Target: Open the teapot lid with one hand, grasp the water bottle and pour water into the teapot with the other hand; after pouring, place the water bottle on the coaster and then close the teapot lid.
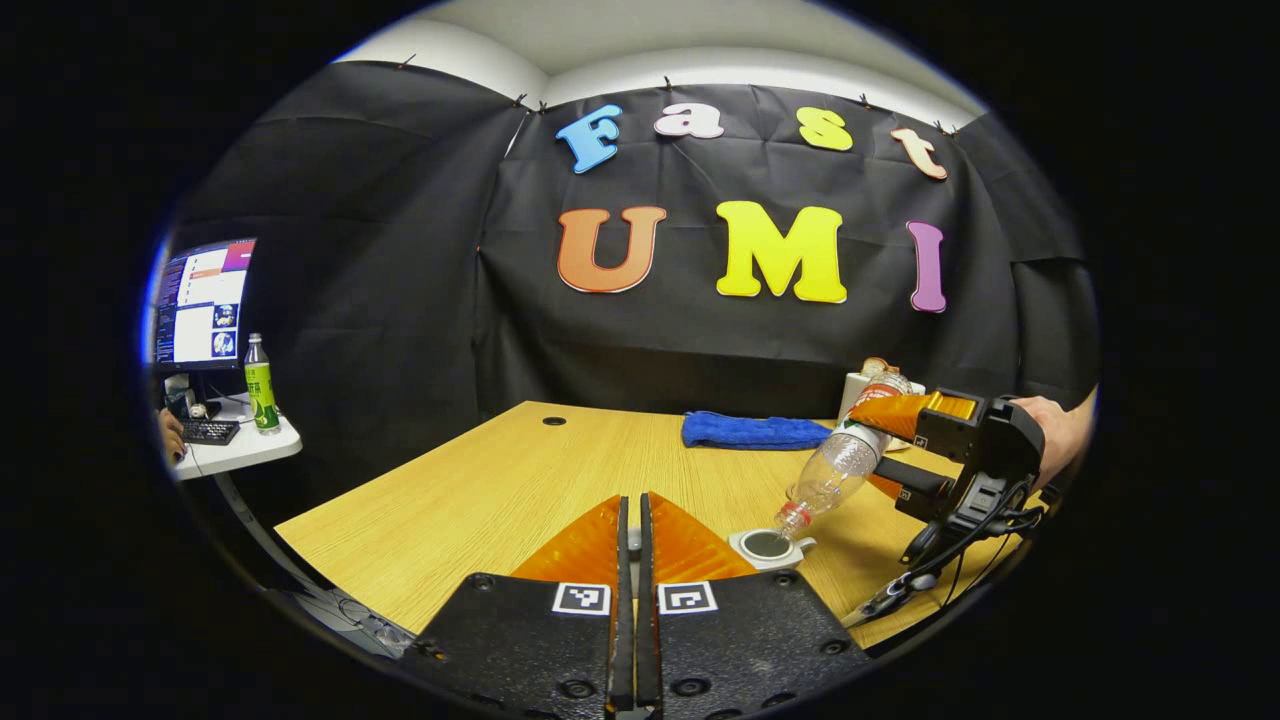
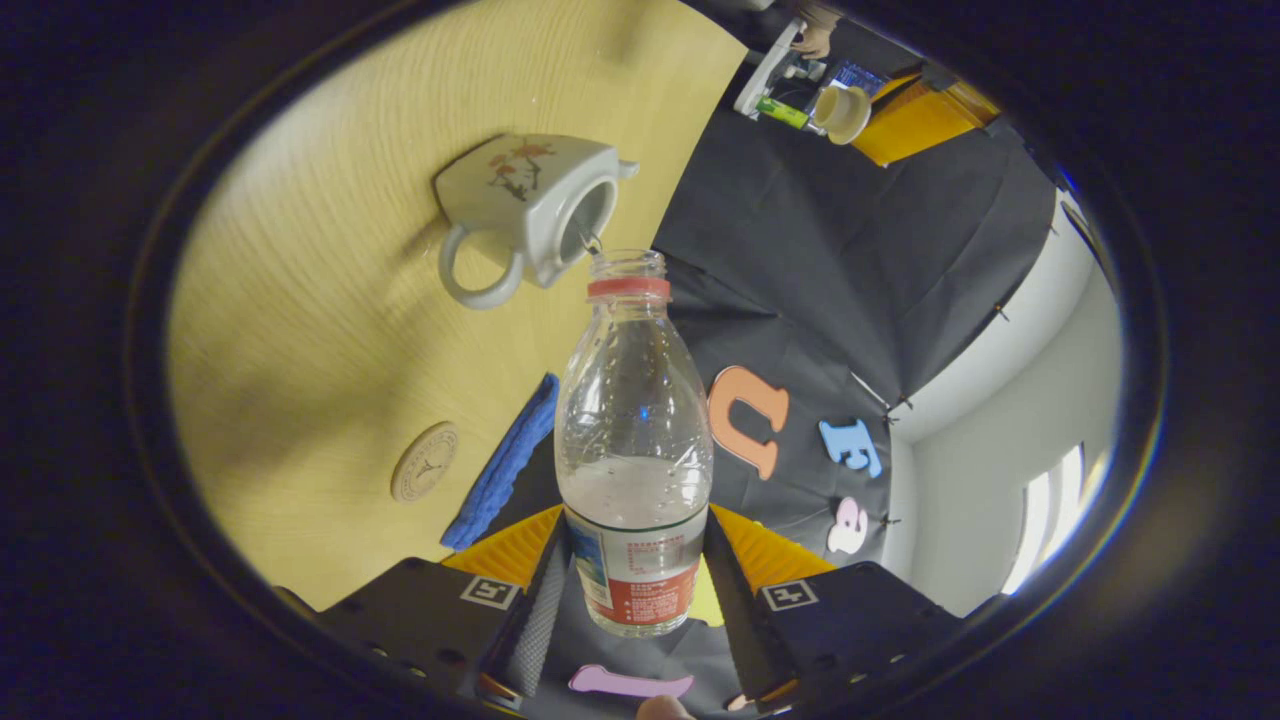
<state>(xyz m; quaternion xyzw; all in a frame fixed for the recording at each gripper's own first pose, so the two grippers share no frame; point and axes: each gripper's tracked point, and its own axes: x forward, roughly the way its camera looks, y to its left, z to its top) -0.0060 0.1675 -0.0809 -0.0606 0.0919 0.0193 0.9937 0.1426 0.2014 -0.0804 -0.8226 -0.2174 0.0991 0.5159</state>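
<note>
The white teapot (image 1: 768, 548) (image 2: 520, 205) stands uncovered on the wooden table (image 1: 480, 500). My right gripper (image 1: 868, 447) (image 2: 635, 520) is shut on a clear water bottle (image 1: 840, 465) (image 2: 632, 440), which is tilted with its mouth just over the pot's opening. A thin stream runs from the bottle into the pot. My left gripper (image 1: 632, 505) (image 2: 870, 115) is shut on the teapot lid (image 2: 843, 112) and holds it in the air, away from the pot. A round coaster (image 2: 424, 461) lies on the table beside the blue cloth.
A folded blue cloth (image 1: 755, 431) (image 2: 505, 465) lies at the table's far edge, with a white object (image 1: 858, 385) behind the bottle. To the left, a side desk (image 1: 240, 450) carries a monitor, a keyboard and a green bottle (image 1: 262, 385). A cable hangs from the right gripper.
</note>
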